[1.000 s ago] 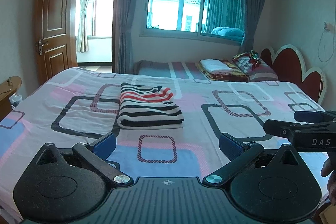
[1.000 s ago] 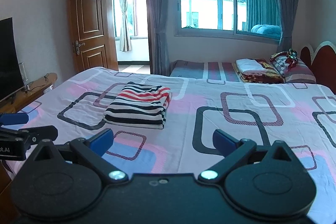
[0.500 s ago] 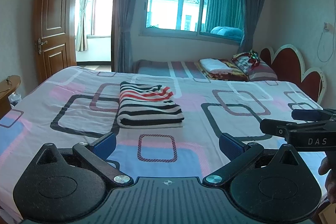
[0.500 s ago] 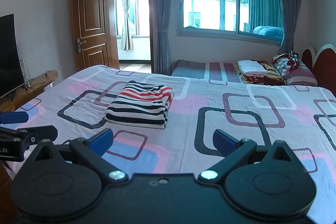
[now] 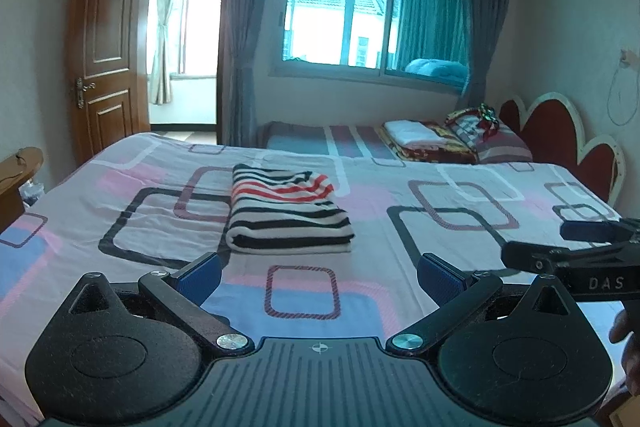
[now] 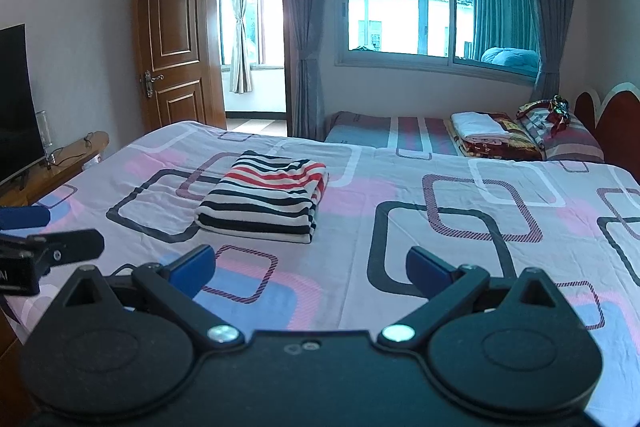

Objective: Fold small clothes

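Observation:
A striped garment (image 5: pixel 286 213), white with black and red stripes, lies folded into a neat rectangle on the bed; it also shows in the right wrist view (image 6: pixel 264 197). My left gripper (image 5: pixel 320 273) is open and empty, held above the near part of the bed, short of the garment. My right gripper (image 6: pixel 312 265) is open and empty, also back from the garment. Each gripper shows at the edge of the other's view: the right one (image 5: pixel 580 247) and the left one (image 6: pixel 36 239).
The bed sheet (image 5: pixel 440 195) has a square pattern in pink, blue and black. A second bed with folded blankets (image 5: pixel 424 143) stands by the window. A red headboard (image 5: pixel 560 135) is at right. A wooden stand (image 6: pixel 60 159) with a TV is at left.
Both grippers have drawn back and lifted slightly; the garment sits a little lower in both views. Both stay open. The garment has not moved.

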